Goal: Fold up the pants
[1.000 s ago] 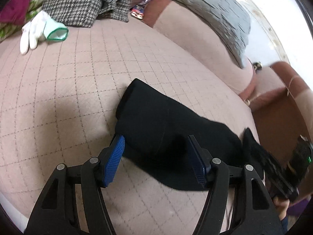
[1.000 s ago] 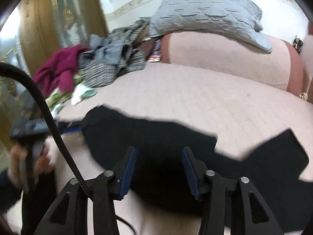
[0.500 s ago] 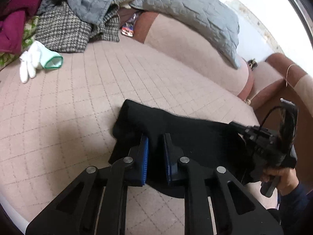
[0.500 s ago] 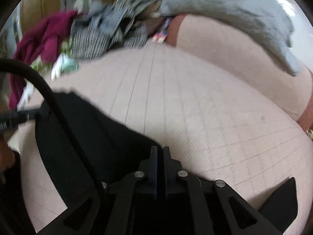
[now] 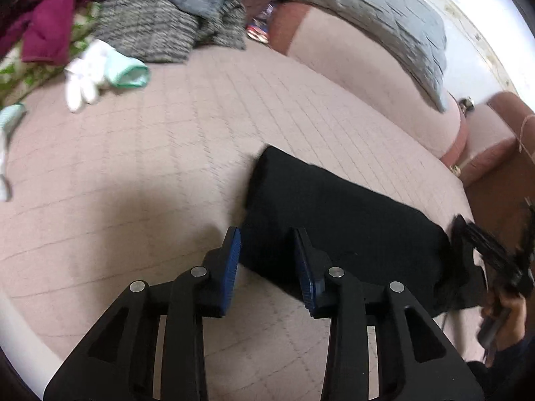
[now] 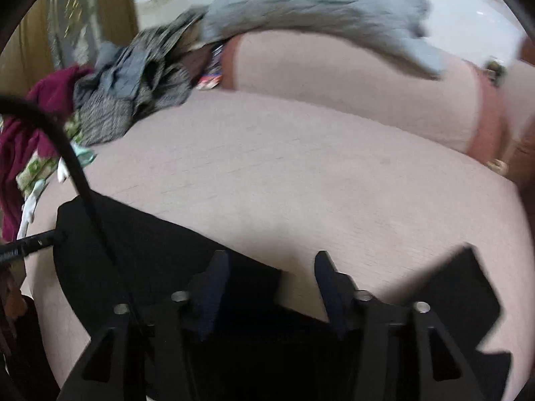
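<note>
Black pants (image 5: 337, 220) lie folded over on the pink quilted bed, at centre right in the left wrist view. My left gripper (image 5: 267, 257) is open at their near left corner, the cloth edge between its blue pads. In the right wrist view the pants (image 6: 150, 254) spread across the lower frame, with another dark part at lower right (image 6: 458, 297). My right gripper (image 6: 272, 284) is open, just above the pants' far edge. It also shows at the right edge of the left wrist view (image 5: 488, 257), by the pants' right end.
A pile of clothes (image 5: 143, 23) and a white glove (image 5: 87, 73) lie at the far left of the bed. A grey quilted pillow (image 5: 361, 10) rests on the pink bolster (image 5: 367, 83) behind. A black cable (image 6: 73, 170) crosses the right wrist view.
Both grippers were shut on the pants half a second ago and have opened, letting the cloth go. The pants now lie folded on the bed.
</note>
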`<state>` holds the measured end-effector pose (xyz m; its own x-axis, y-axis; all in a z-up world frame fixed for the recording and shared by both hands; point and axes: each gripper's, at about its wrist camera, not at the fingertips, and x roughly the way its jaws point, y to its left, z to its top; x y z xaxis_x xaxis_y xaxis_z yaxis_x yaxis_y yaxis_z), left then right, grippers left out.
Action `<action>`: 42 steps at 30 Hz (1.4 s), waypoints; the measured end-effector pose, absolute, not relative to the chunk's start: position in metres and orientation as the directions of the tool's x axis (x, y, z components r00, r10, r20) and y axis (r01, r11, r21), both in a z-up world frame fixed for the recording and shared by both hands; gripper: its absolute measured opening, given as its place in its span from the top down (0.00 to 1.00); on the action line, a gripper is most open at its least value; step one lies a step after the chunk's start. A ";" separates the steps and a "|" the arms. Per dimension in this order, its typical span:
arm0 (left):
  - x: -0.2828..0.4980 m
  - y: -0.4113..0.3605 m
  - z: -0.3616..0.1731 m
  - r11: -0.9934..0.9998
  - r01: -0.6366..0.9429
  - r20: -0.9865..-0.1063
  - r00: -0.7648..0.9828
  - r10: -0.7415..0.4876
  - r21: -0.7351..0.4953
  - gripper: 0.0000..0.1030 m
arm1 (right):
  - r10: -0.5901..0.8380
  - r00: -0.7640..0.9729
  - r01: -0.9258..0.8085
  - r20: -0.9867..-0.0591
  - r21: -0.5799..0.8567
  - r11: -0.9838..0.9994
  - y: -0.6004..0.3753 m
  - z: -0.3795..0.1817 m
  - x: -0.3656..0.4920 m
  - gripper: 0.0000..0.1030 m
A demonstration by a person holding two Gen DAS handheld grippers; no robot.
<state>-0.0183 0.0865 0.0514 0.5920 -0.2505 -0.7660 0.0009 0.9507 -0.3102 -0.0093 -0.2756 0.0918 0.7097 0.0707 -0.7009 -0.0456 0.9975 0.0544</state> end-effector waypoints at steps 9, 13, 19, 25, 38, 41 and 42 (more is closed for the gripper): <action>-0.035 0.062 0.086 0.951 0.063 -0.712 0.648 -0.271 -0.304 0.68 | -0.157 0.631 0.324 -0.759 0.074 0.943 -0.422 0.081 -0.093 0.48; -0.030 0.012 0.087 0.919 0.205 -0.717 0.578 -0.390 -0.336 0.68 | -0.091 0.691 0.334 -0.717 0.206 0.920 -0.449 0.089 -0.088 0.48; -0.027 -0.080 0.073 0.796 0.442 -0.739 0.348 -0.577 -0.413 0.68 | -0.087 0.656 0.243 -0.750 0.100 0.965 -0.445 0.087 -0.012 0.41; -0.032 -0.154 0.053 0.738 0.560 -0.773 0.249 -0.584 -0.377 0.68 | -0.089 0.572 0.237 -0.815 0.060 0.970 -0.458 0.046 0.035 0.78; -0.044 -0.196 0.057 0.695 0.631 -0.754 0.254 -0.605 -0.345 0.68 | -0.083 0.874 0.147 -0.479 0.098 0.984 -0.459 0.184 -0.105 0.95; -0.053 -0.199 0.044 0.689 0.643 -0.783 0.218 -0.583 -0.334 0.68 | -0.125 0.818 0.143 -0.562 -0.011 0.990 -0.453 0.148 -0.160 0.95; -0.056 -0.199 0.041 0.690 0.648 -0.789 0.218 -0.574 -0.322 0.68 | -0.156 0.773 0.153 -0.615 -0.058 0.987 -0.455 0.129 -0.174 0.94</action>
<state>-0.0563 -0.1992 0.0411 0.2182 -0.5737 -0.7895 0.6485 0.6898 -0.3220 -0.1743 -0.4550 0.1289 0.7728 -0.1560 -0.6152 0.1526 0.9866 -0.0585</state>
